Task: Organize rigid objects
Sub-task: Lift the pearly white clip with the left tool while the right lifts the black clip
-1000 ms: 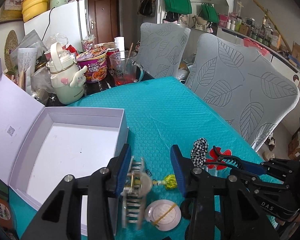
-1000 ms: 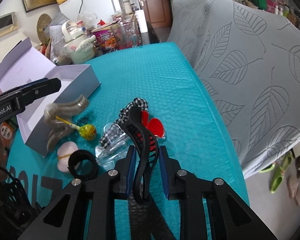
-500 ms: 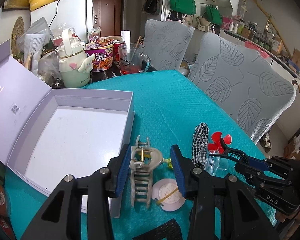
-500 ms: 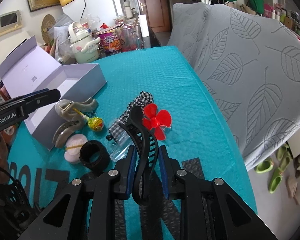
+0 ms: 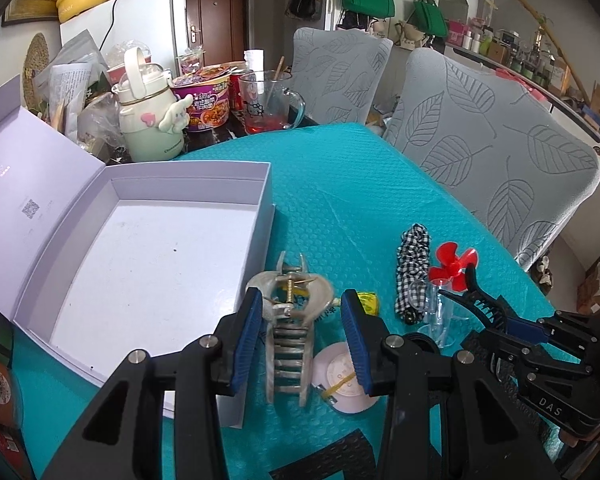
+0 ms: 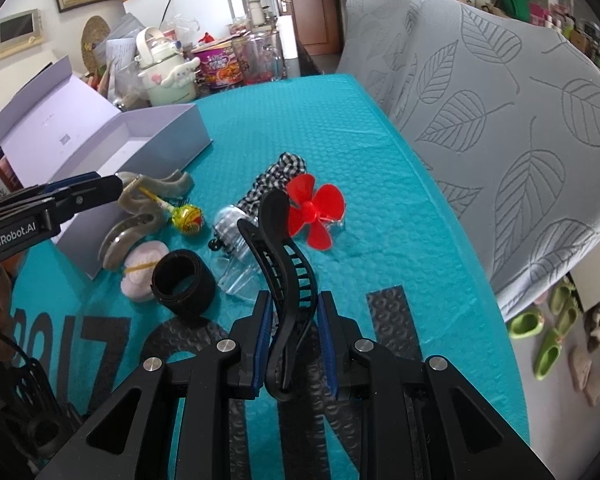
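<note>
A grey translucent claw clip (image 5: 288,344) hangs between the blue pads of my left gripper (image 5: 301,300), which is shut on its wings just right of the open white box (image 5: 188,168). My right gripper (image 6: 295,298) is shut on a black curved hair clip (image 6: 284,264) that sticks out forward above the teal mat. Beyond it lie a red propeller (image 6: 314,210), a checked scrunchie (image 6: 280,172), a clear plastic clip (image 6: 236,252), a lollipop (image 6: 186,218), a black band ring (image 6: 184,282) and a pale round disc (image 6: 142,272).
A cream jug (image 5: 148,120), a noodle bowl (image 5: 208,108) and a glass mug (image 5: 268,100) crowd the table's far end. Two leaf-patterned chairs (image 5: 492,152) stand along the right edge. The box lid (image 5: 24,184) stands open on the left.
The claw clip went from blurred and edge-on to steady and facing me between the left pads. Both grippers have drawn back slightly from the items, so the red propeller now shows in full.
</note>
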A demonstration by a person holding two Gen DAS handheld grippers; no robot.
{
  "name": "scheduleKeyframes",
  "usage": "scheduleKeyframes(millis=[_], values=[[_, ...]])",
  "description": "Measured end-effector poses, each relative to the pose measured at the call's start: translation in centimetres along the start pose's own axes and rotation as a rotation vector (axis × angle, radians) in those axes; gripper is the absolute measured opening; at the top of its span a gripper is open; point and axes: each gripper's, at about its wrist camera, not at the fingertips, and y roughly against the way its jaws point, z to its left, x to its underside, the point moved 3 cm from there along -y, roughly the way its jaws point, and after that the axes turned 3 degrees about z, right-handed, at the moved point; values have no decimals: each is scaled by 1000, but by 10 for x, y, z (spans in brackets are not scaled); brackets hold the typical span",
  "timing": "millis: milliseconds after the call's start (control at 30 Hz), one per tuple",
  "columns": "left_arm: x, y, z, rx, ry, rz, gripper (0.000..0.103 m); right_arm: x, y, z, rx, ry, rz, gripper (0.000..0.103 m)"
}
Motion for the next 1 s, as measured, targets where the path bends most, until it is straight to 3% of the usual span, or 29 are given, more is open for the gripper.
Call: scheduleKeyframes(millis=[100, 233, 267, 467, 600, 900, 1000], values=[[0, -3, 4, -28, 0, 4, 41, 0, -3, 1, 4, 6, 9, 23], [0, -9, 8, -5, 13, 16, 41, -2, -7, 1, 22, 4, 20, 44], [-1, -10, 8, 4, 15, 15, 41, -2, -8, 1, 21, 2, 19, 45], [-4, -20, 4, 66, 28, 44, 41, -3, -14, 0, 15, -4, 34, 46], [-2, -38, -3, 82, 27, 121, 44, -4, -17, -2, 18, -16, 41, 47], [-6, -45, -18, 28, -59, 74, 48, -3, -11, -19, 52, -52, 27, 51], [-10, -50, -19, 27, -62, 82, 58, -4, -14, -22, 48, -61, 31, 51]])
